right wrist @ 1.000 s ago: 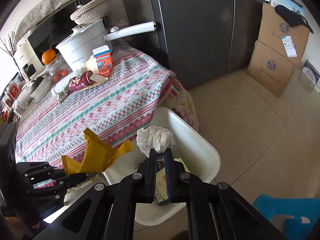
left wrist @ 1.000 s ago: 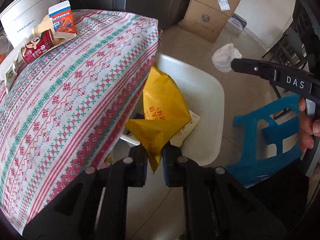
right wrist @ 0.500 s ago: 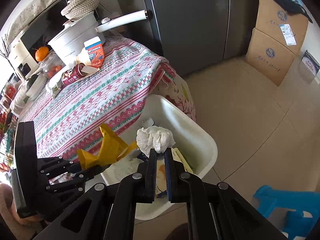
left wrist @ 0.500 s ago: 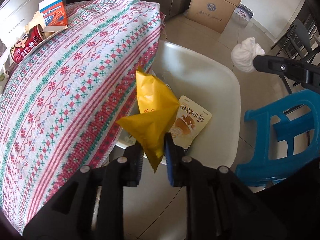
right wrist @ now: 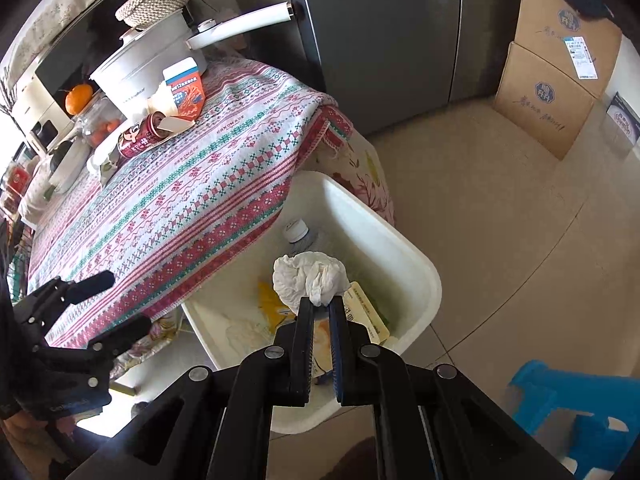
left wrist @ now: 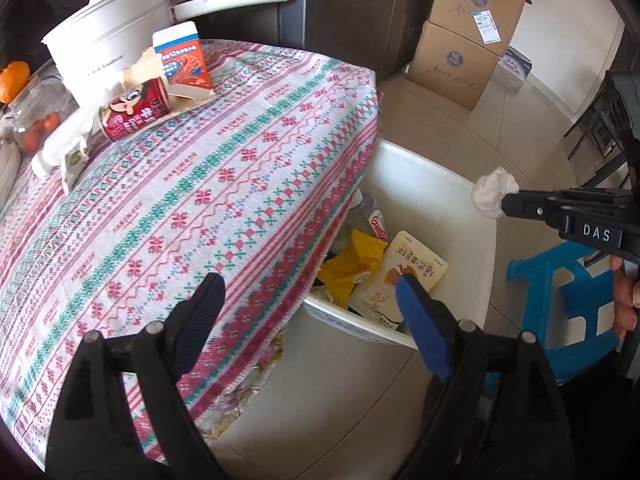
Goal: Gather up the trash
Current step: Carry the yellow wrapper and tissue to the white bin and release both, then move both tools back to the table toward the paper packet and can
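Left gripper (left wrist: 310, 304) gapes empty; right gripper (right wrist: 320, 306) pinches a crumpled tissue (right wrist: 310, 280) that, released carelessly, might miss the white bin (right wrist: 428, 280).

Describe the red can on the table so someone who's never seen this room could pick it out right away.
Start at the table with the patterned tablecloth and look to its far end, in front of the big white pot. The red can lies on its side there beside an upright orange-and-white carton. It alone is cylindrical, with a cartoon face.
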Motion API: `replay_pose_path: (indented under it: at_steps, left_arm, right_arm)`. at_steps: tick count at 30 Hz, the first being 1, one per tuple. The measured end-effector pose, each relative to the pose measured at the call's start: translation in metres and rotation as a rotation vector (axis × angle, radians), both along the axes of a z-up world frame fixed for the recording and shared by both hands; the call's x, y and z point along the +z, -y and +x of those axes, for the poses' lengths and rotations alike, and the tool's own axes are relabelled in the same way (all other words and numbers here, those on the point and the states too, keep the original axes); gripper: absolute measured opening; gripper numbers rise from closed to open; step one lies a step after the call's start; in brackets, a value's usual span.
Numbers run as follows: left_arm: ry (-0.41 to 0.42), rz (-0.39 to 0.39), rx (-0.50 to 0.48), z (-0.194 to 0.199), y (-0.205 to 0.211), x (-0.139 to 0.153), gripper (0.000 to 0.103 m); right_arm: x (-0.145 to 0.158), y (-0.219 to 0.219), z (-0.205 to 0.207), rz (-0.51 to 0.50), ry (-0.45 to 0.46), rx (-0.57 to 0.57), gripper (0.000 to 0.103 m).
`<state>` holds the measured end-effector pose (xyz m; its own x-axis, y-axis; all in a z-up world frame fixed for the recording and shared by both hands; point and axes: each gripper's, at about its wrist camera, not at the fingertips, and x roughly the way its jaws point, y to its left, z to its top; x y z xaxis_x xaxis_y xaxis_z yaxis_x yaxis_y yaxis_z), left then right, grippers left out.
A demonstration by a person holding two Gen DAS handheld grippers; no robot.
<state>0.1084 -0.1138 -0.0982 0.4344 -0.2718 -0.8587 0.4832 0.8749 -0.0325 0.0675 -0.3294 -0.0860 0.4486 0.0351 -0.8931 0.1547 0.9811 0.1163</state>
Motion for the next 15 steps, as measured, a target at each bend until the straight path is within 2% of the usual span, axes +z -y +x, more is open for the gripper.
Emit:
replay_pose_path:
  at_steps: [4,13,15]
  left_arm:
    - [0.045,0.040,0.056,0.009,-0.020,0.004,0.095]
    - [0.048,0.038,0.105,0.014,-0.049,0.007,0.097]
    - [0.051,0.038,0.105,0.013,-0.051,0.008,0.097]
  right_arm:
    - [-0.010,-0.004,0.005,0.016,-0.036,0.012,0.009]
    - [-0.027,-0.017,0.016,0.010,-0.092,0.038,0.009]
    - [-0.028,-0.020,0.018,0.015,-0.094,0.043,0.015]
